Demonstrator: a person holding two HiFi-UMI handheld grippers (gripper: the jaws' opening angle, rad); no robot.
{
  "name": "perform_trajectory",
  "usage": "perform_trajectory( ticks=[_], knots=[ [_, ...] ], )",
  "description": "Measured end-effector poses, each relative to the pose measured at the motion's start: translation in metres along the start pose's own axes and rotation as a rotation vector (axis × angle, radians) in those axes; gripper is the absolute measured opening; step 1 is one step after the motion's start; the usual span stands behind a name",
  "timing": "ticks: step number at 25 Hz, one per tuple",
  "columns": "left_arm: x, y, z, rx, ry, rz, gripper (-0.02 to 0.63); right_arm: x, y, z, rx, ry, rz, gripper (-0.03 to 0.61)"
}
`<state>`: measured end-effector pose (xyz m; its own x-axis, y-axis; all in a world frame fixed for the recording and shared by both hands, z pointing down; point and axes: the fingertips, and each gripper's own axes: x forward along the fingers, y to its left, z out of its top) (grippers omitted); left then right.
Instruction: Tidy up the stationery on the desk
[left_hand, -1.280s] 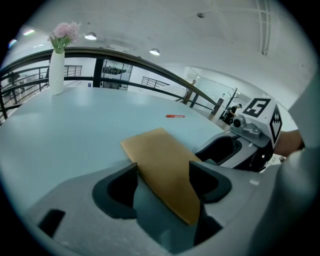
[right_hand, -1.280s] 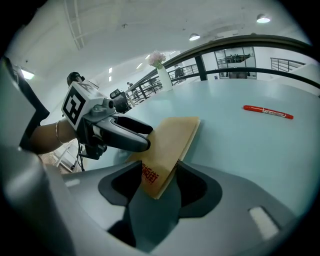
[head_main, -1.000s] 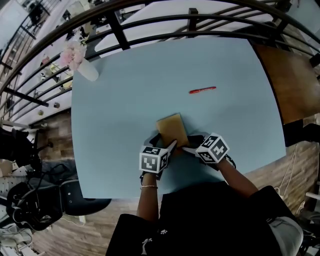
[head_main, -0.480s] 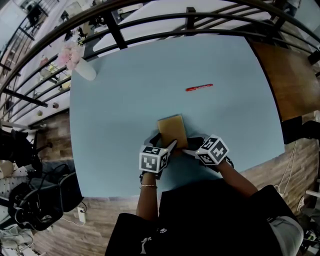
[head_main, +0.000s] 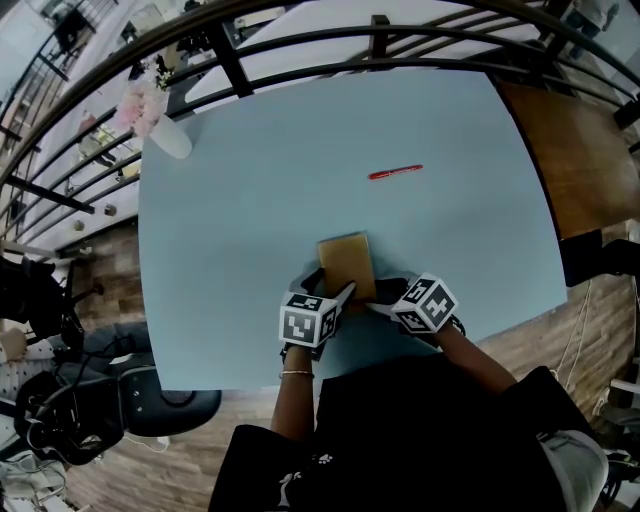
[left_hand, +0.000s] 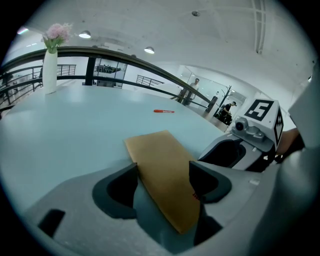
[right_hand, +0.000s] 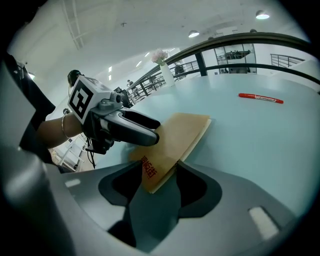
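Flat tan notebook (head_main: 346, 258) on pale blue table (head_main: 250, 200), near end clamped in left tool (left_hand: 163, 170) and right tool (right_hand: 159, 167), slim red pen (head_main: 395, 172) well apart.

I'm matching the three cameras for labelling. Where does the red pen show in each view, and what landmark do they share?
Head view: the red pen lies above centre, on the table beyond the brown notebook.
Left gripper view: the pen is small, in the upper middle, beyond the notebook.
Right gripper view: the pen is at upper right, to the right of the notebook.
Shared landmark: the brown notebook, nearer than the pen in all three.
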<state>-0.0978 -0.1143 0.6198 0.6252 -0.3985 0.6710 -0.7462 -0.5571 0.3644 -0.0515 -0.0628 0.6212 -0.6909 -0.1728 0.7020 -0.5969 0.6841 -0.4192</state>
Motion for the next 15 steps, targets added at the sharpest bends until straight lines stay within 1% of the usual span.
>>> perform_trajectory(
  ticks=[7, 11, 15],
  knots=[
    [-0.0001, -0.0071, -0.0055, 0.013, 0.007, -0.002, 0.322, -0.0026, 0.0054, -0.0088, 0.004, 0.000, 0.000, 0.229],
    [-0.0011, -0.0029, -0.0067, 0.023, 0.013, 0.005, 0.322, 0.0013, 0.0060, -0.0067, 0.006, -0.008, -0.007, 0.229],
    [-0.0010, -0.0018, -0.0054, 0.010, -0.002, 0.006, 0.322, 0.0007, 0.0065, -0.0049, 0.013, -0.013, -0.007, 0.229]
  ],
)
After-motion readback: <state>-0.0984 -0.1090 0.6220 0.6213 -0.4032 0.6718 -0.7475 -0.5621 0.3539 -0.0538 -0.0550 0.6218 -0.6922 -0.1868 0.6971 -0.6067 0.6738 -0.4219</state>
